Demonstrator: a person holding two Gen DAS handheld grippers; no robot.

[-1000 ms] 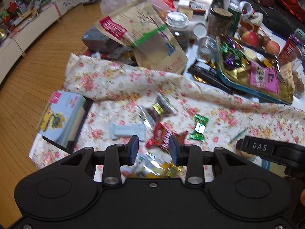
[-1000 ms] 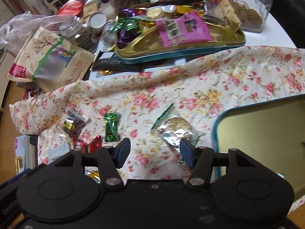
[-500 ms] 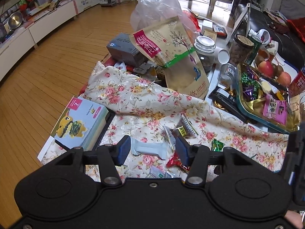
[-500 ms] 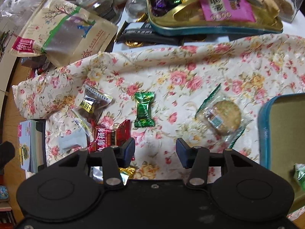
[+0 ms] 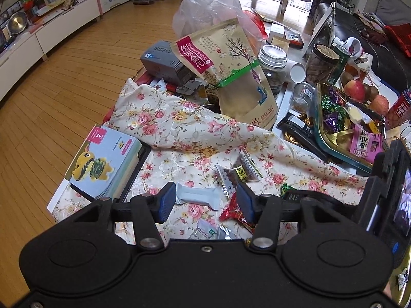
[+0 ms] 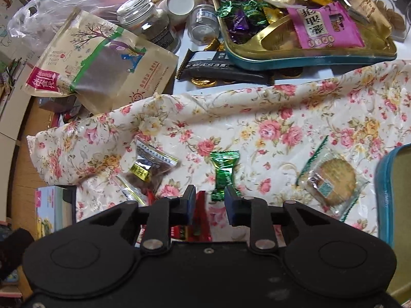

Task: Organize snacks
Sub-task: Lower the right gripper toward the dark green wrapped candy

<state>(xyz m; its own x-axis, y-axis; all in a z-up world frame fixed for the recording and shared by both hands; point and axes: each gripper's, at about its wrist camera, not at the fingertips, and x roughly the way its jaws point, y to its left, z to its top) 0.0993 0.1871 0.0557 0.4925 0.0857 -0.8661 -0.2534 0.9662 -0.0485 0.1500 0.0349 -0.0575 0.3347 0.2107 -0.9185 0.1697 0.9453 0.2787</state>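
Loose snacks lie on a floral cloth [image 6: 269, 118]. My right gripper [image 6: 209, 202] hangs low over it and its jaws are closing. An edge of a red packet [image 6: 200, 205] and the near end of a green candy [image 6: 224, 172] show in the gap, and the pads do not visibly press either. A cookie in a clear wrapper [image 6: 334, 182] lies to the right, a clear packet with a yellow label [image 6: 149, 169] to the left. My left gripper [image 5: 205, 197] is open above a pale blue bar [image 5: 197, 196], holding nothing, with the red packet [image 5: 233, 210] at its right finger.
A gold tray with a teal rim [image 6: 308, 59] holds candies and a pink packet at the back. Another teal-rimmed tray [image 6: 385, 192] shows at the right edge. A large beige pouch [image 5: 231, 71], jars, a black packet and a picture-book box [image 5: 102, 161] crowd the cloth's edges.
My right gripper has moved left and lower, from near the cookie to over the red packet, and its jaws have narrowed a lot. My left gripper opened wider and drew back, then stayed still.
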